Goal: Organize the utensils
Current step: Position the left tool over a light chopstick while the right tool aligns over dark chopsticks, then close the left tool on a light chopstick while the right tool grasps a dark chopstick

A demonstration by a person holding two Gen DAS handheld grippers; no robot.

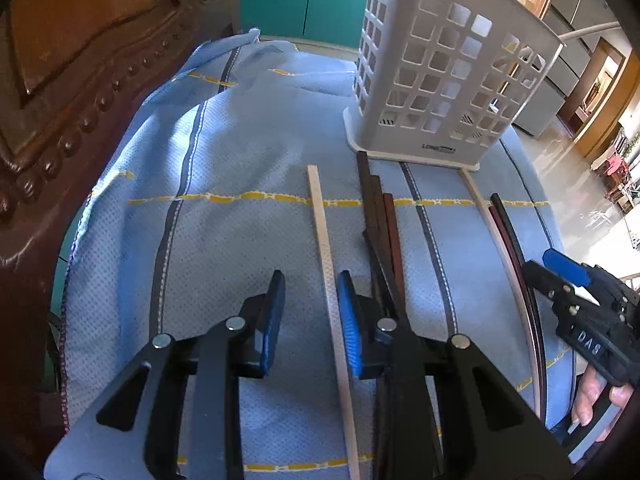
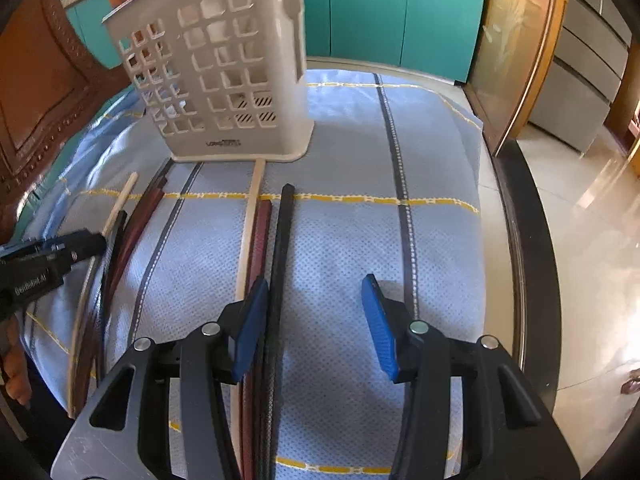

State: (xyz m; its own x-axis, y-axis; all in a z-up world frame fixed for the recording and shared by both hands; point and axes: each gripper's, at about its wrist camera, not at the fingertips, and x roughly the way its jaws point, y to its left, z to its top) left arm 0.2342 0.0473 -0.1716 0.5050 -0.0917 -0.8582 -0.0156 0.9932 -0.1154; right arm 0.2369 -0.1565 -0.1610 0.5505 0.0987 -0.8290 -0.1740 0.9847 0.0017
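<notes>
Nothing looked sorted yet: the chopsticks lay on the cloth before the holder; the left gripper and right gripper both gaped empty.

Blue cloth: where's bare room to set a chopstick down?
Bare cloth right of the black chopstick, and left of the lone pale chopstick toward the wooden chair. Crowded: the strip before the white holder.

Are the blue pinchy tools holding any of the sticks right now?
No. The left tool and right tool are both open, hovering over the chopsticks on the cloth.
</notes>
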